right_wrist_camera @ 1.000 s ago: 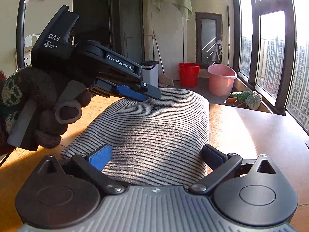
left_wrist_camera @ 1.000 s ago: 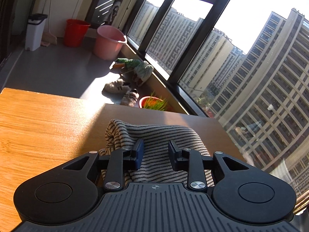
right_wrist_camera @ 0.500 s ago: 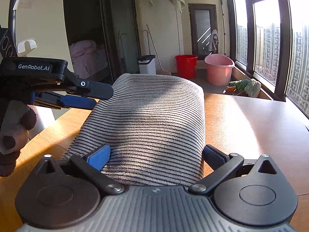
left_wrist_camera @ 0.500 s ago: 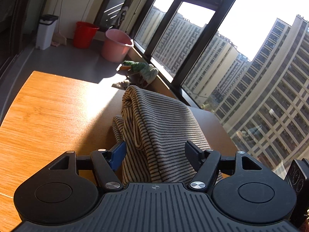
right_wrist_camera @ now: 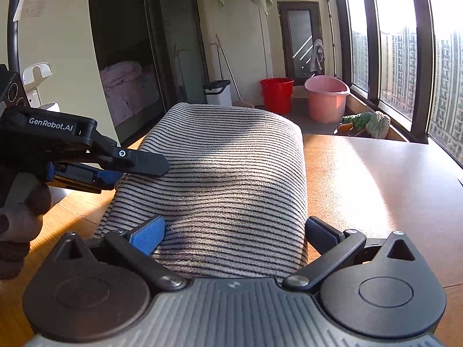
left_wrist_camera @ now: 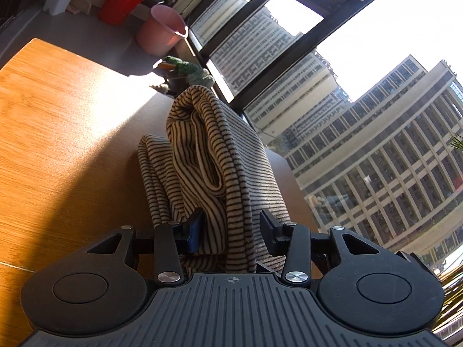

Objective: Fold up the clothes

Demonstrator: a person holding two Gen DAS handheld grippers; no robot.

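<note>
A folded striped garment (right_wrist_camera: 231,173) lies on the wooden table (right_wrist_camera: 390,188). My right gripper (right_wrist_camera: 234,234) is open wide at its near end, a pad at each side of the stack. In the right wrist view my left gripper (right_wrist_camera: 136,173) is at the garment's left edge, one finger over the top layer and one under it. Seen from the left wrist, the layered edge of the garment (left_wrist_camera: 220,173) stands between the jaws of the left gripper (left_wrist_camera: 231,228), which are closing. The blue pad (left_wrist_camera: 195,230) touches cloth; a thin gap remains at the other pad.
A gloved hand (right_wrist_camera: 20,217) holds the left gripper. Beyond the table's far edge stand a pink tub (right_wrist_camera: 327,101), a red bucket (right_wrist_camera: 276,94) and a white bin (right_wrist_camera: 218,92). Large windows (left_wrist_camera: 376,115) run along the right side. Bare wood (left_wrist_camera: 58,115) lies left of the garment.
My left gripper left the top of the garment, drew back to its left edge and rolled. Its jaws went wide and have narrowed again around the layered edge. The right gripper stayed put.
</note>
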